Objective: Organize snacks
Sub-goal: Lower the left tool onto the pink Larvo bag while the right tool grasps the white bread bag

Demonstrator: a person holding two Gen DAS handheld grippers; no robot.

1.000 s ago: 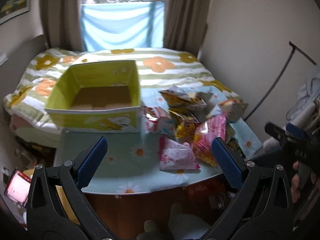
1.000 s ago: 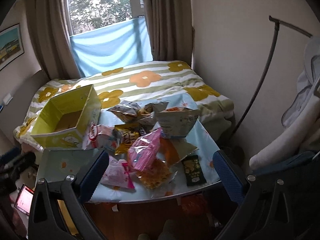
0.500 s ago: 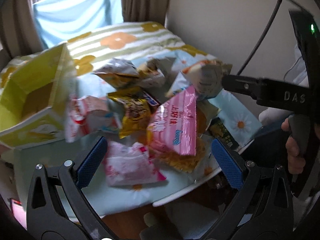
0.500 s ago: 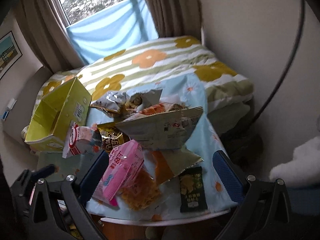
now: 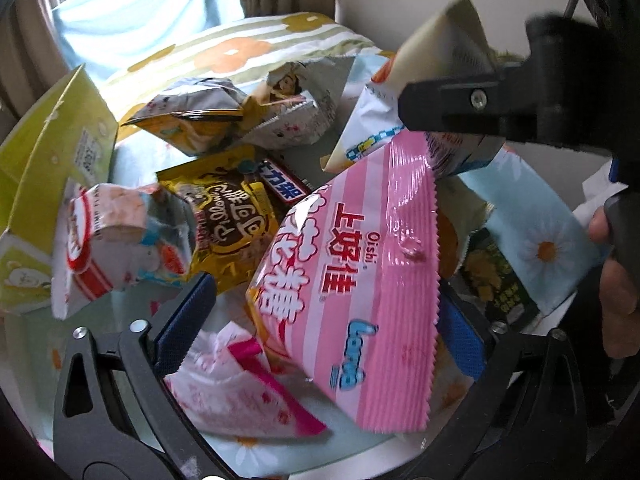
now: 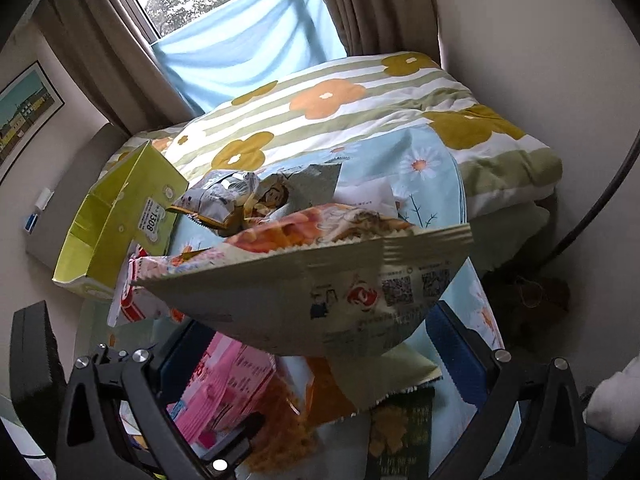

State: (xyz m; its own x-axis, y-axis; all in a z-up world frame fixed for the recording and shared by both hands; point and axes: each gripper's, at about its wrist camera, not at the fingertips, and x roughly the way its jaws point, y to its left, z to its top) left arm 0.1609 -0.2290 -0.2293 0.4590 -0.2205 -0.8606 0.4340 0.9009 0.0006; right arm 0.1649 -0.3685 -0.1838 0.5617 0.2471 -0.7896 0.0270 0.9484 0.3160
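Observation:
A heap of snack bags lies on the daisy-print table [image 5: 532,216]. My left gripper [image 5: 320,332] hangs low over it and its jaws are closing. A pink striped bag [image 5: 352,264] lies between them, and the pads stand clear of its edges. My right gripper [image 6: 320,344] is wide around a large pale-green bag [image 6: 320,292], which fills the space between its blue pads. One of its black fingers [image 5: 460,100] crosses that bag [image 5: 436,52] in the left wrist view. The open yellow-green box [image 5: 48,152] [image 6: 120,216] stands to the left.
Around the pink bag lie a yellow-brown bag [image 5: 228,216], a red-and-white bag [image 5: 120,248], grey bags [image 5: 200,116], a pale pink bag [image 5: 240,396] and a dark green packet [image 5: 496,276]. A hand [image 5: 616,300] grips the right tool. A flowered bed [image 6: 340,96] lies behind.
Both grippers have come down and in close to the snack pile. The left one swung right, from facing the box to straddling the pink bag. The right one closed in on the pale-green bag.

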